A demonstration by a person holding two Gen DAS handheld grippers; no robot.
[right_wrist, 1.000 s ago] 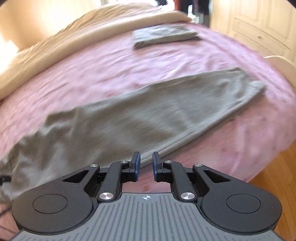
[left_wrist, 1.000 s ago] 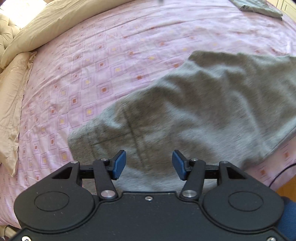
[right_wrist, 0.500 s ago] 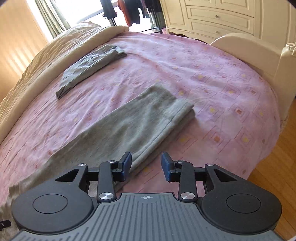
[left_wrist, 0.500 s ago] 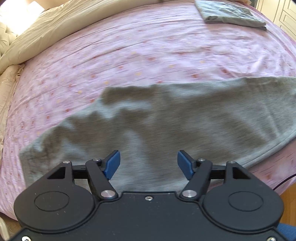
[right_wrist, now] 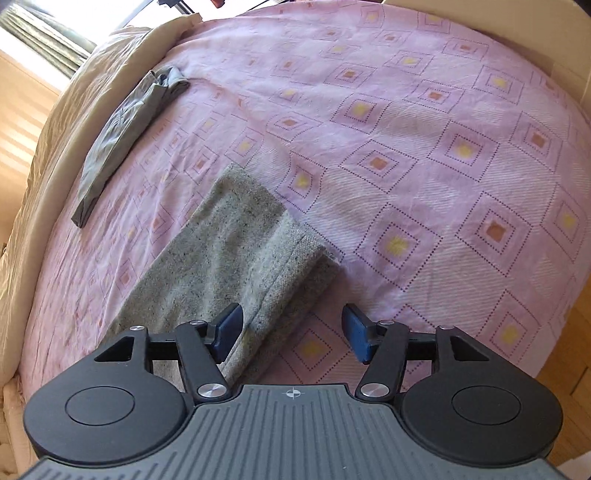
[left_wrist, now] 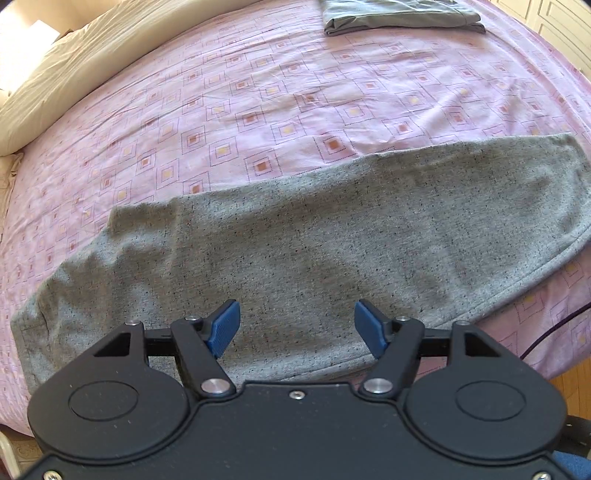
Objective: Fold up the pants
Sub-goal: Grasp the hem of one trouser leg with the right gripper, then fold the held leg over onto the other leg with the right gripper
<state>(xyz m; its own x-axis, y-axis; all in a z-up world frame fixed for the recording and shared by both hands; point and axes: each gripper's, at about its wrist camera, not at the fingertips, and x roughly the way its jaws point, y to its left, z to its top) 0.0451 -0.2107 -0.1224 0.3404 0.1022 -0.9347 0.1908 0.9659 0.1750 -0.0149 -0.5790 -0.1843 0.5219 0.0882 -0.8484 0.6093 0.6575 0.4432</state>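
In the left wrist view, a beige pillow (left_wrist: 74, 70) lies along the far left edge of the bed (left_wrist: 280, 92), which has a pink cover with a pattern of small squares. The grey pants (left_wrist: 303, 240) lie flat across the near part of the bed, long from left to right, with the wider end at the left and the narrow leg end at the right. The left gripper (left_wrist: 296, 328) hangs above the near edge of the pants. Its blue fingers (left_wrist: 223, 328) stand wide apart, and they hold nothing. At the far right, a second folded grey garment (left_wrist: 402, 16) rests near the far side of the bed, well apart from the pants.

In the right wrist view, the beige bedding (right_wrist: 48, 155) and the folded garment (right_wrist: 125, 136) are on the left. The leg end of the pants (right_wrist: 236, 258) runs from the lower left toward the middle, with its hem lying on the pink cover. The right gripper (right_wrist: 291, 334) is above the near corner of this leg end. Its jaws have just been opening; the left finger (right_wrist: 227, 330) is over the cloth, the right one over the bare cover, and no cloth is pressed between them.
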